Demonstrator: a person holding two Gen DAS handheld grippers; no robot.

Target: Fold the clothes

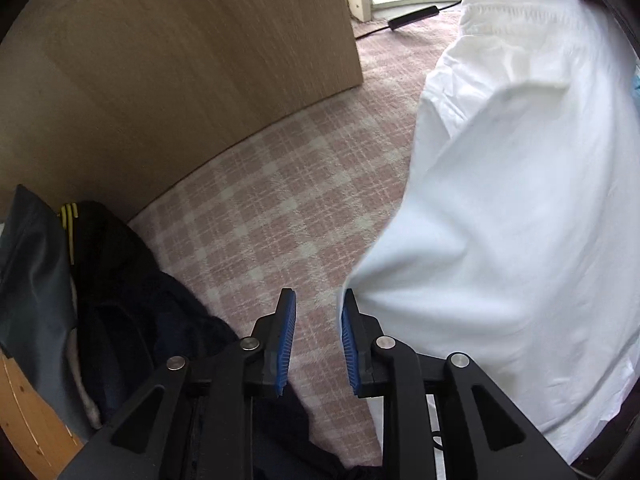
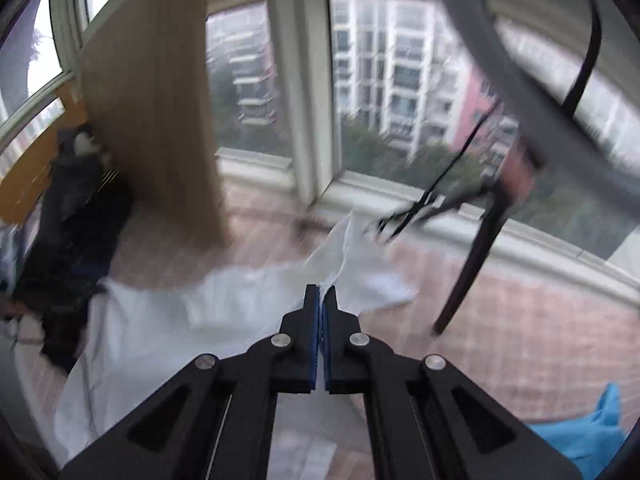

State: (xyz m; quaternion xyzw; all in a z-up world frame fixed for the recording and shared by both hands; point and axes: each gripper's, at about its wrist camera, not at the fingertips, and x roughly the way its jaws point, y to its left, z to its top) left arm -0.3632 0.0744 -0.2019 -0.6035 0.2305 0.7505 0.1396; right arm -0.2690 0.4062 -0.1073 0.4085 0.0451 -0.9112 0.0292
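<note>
You see smooth white cloth garment (image 1: 520,200), a fuzzy woven plaid blanket (image 1: 280,208), matt wood-grain panel (image 1: 180,60), and ribbed blue pads (image 1: 286,340).

— White garment (image 1: 512,208): plain, creased, pocket flap and stitched waistband visible, spread along the right over pink checked cover.
— From right wrist view, lifted to a peak (image 2: 340,248) mid-scene, rest draped down near-left; blurred.
</note>
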